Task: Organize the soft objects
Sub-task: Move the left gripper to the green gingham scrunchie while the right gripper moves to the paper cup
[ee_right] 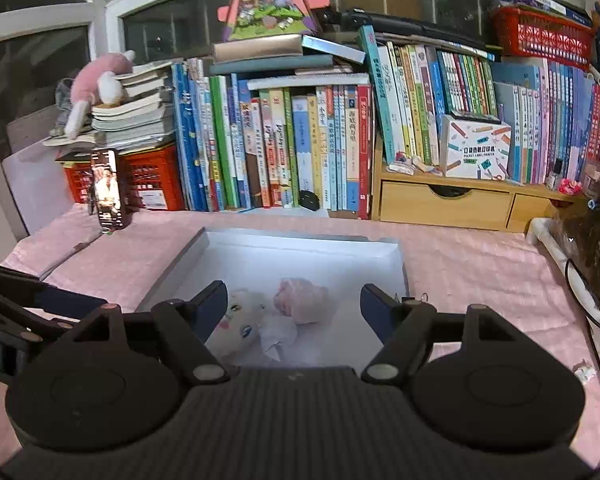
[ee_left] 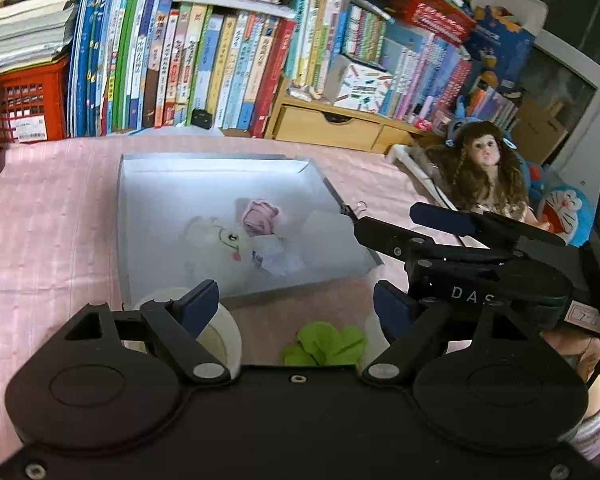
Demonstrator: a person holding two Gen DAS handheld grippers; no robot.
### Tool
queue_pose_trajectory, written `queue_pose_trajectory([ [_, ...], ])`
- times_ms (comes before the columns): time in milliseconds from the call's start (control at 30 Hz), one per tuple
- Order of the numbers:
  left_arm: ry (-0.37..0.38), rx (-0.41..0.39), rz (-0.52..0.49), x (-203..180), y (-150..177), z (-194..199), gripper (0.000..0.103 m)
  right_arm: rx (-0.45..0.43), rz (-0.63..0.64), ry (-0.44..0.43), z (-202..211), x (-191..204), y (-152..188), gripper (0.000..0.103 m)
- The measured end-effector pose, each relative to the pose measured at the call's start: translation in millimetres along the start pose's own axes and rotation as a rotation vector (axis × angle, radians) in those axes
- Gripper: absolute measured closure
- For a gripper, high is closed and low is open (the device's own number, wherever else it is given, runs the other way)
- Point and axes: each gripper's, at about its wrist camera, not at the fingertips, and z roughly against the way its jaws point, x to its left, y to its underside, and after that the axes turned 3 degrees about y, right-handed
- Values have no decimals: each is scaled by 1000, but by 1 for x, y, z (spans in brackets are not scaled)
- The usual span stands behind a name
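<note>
A: How are the tools posed?
B: The left tool and right tool both tilt downward, jaws wide, empty.
A: The soft things?
B: A white plush toy and pink rolled cloth lie inside the shallow grey box; a green crumpled cloth lies nearer, on the pink-covered desk.

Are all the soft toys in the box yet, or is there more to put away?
Partly done. The white plush toy, a pink soft bundle and a crumpled white piece already lie in the white box. Nothing is in hand: the left claw and right claw are both open and empty. The green soft thing still sits outside the box.
</note>
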Motion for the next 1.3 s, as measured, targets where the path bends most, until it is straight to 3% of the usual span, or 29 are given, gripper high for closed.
queue_pose_trajectory([
  [600, -23, -103, -158, -27, 104, 39, 16, -65, 5, -72, 65, 8, 68, 17],
  [933, -128, -147, -266, -45, 161, 14, 16, -38, -234, -101, 80, -10, 114, 42],
  [1167, -192, -186, -325, -50, 176, -10, 16, 27, -396, -189, 70, -20, 132, 42],
  [1300, -243, -215, -366, -51, 179, -22, 16, 77, -567, -217, 48, -30, 143, 43],
])
